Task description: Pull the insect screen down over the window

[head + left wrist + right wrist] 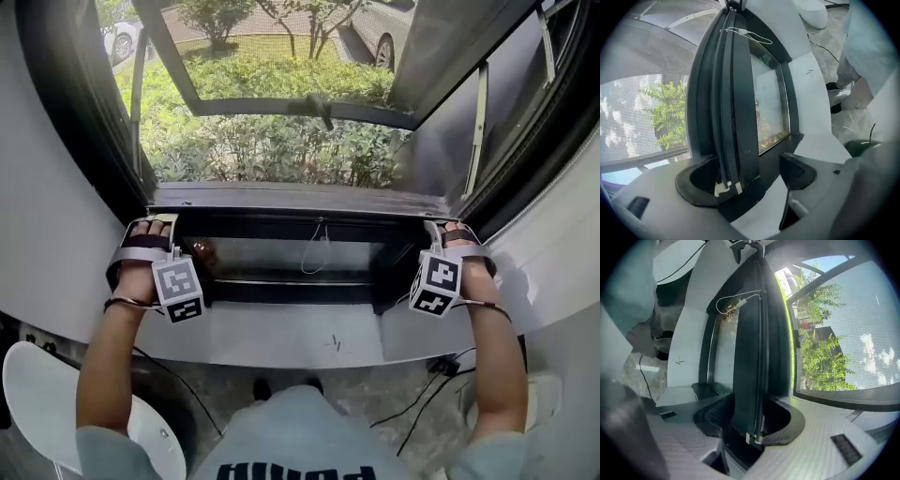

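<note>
The insect screen's mesh (644, 98) (848, 329) covers the window opening. Its dark pull bar (300, 223) lies low, just above the white sill (281, 349). A thin white cord (317, 248) hangs from the bar's middle. My left gripper (155, 223) holds the bar's left end. In the left gripper view my left gripper (747, 180) has a jaw on each side of the bar (736, 140). My right gripper (448, 230) holds the right end, and my right gripper (750, 420) is shut round the bar (749, 357).
Below the bar is a fixed glass pane (291, 255) in a dark frame. Outside, an open sash (300, 108) hangs over bushes. A white chair (37, 403) stands at lower left, and cables (422, 394) lie on the floor at right.
</note>
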The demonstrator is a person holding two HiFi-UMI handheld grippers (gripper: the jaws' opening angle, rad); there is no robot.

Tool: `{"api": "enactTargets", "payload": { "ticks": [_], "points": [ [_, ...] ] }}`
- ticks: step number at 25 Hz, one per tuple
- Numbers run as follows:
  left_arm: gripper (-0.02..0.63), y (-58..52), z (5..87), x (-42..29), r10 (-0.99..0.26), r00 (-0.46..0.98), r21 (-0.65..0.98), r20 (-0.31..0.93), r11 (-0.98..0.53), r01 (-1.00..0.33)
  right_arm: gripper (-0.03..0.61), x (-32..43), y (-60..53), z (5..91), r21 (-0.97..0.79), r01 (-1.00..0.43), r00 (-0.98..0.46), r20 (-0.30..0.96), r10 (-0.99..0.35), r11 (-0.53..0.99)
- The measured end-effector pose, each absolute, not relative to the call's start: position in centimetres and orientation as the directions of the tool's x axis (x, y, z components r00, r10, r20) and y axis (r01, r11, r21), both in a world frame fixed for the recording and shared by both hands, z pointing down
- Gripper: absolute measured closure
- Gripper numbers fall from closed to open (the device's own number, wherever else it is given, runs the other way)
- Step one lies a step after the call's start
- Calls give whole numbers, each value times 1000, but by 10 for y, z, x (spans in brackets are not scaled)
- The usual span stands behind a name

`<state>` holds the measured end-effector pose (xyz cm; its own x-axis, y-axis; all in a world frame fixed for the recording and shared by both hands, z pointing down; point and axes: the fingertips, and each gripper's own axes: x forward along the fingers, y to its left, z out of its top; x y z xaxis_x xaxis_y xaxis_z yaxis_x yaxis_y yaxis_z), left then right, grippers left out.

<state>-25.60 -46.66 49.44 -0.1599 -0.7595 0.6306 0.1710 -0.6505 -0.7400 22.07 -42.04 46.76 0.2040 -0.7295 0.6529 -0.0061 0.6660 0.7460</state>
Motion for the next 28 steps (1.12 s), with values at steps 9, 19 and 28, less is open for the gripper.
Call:
{"api": "enactTargets", "payload": {
  "ticks": [9, 19, 28],
  "points": [
    [221, -467, 498, -255, -731, -164, -709, 662, -683, 177, 393, 221, -421, 470, 736, -49, 198, 670, -716, 675],
    [221, -468, 505, -253, -752, -112, -745, 649, -659, 104, 403, 219, -426, 474, 829, -92, 178, 559, -810, 552],
    [222, -487, 504, -247, -854, -44, -854, 518, -520, 30, 480, 222, -446, 466, 927, -23, 182, 371, -911, 374]
  ]
}}
